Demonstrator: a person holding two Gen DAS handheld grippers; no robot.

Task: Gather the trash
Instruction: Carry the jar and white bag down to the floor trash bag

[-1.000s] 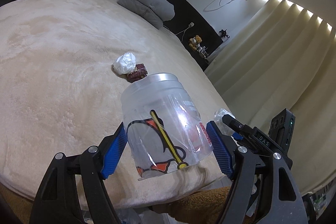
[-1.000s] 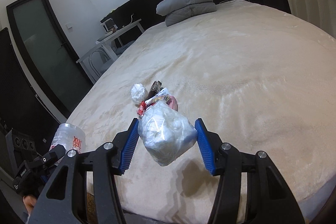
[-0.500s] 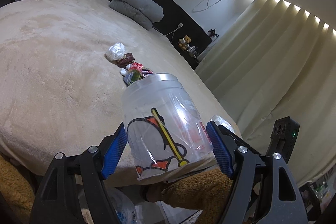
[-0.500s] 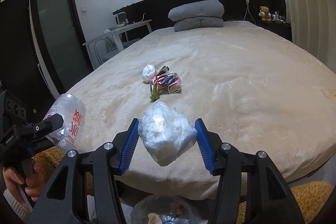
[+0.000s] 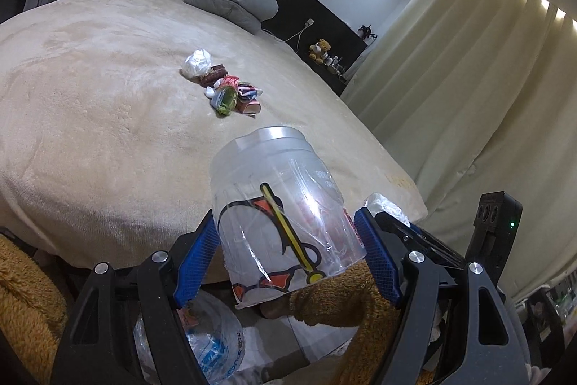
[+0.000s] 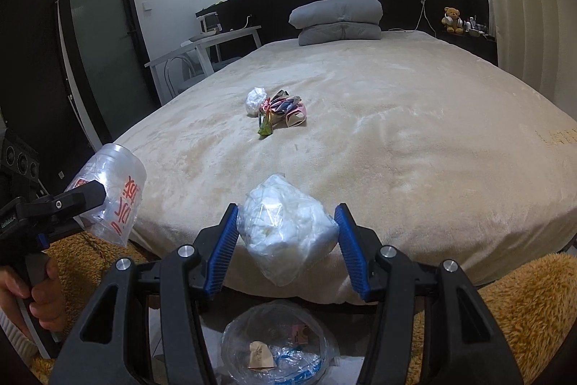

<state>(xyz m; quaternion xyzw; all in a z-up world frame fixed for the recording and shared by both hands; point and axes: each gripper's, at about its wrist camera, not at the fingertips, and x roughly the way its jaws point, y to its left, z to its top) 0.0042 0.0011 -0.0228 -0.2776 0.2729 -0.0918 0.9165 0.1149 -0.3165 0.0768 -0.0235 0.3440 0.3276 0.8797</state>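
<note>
Clear plastic, printed with a red and black cartoon figure and a yellow stripe, forms the cup (image 5: 285, 208) clamped between the blue pads of the left gripper (image 5: 288, 253); it is tilted, closed end away from the camera. In the right wrist view that cup (image 6: 111, 193) sits at about nine o'clock, gripped by black tongs above a hand (image 6: 39, 298) on the handle. The right gripper (image 6: 286, 249) is closed on a crumpled white plastic bag (image 6: 285, 230), pads pressing both its sides.

At twelve o'clock beyond the bag, well apart from it, a small heap of wrappers (image 6: 279, 109) lies on the beige blanket (image 6: 414, 150), with a white wad (image 6: 256, 100) touching its left edge. At six o'clock, under the right gripper, a round clear-lined bin (image 6: 277, 345) holds scraps; its exact contents are hard to make out. Fuzzy mustard fabric (image 6: 523, 305) shows at four and eight o'clock. Folded grey pillows (image 6: 339, 18) rest at the bed's far end, and a teddy bear (image 6: 452, 20) sits on a dark ledge at about two o'clock.
</note>
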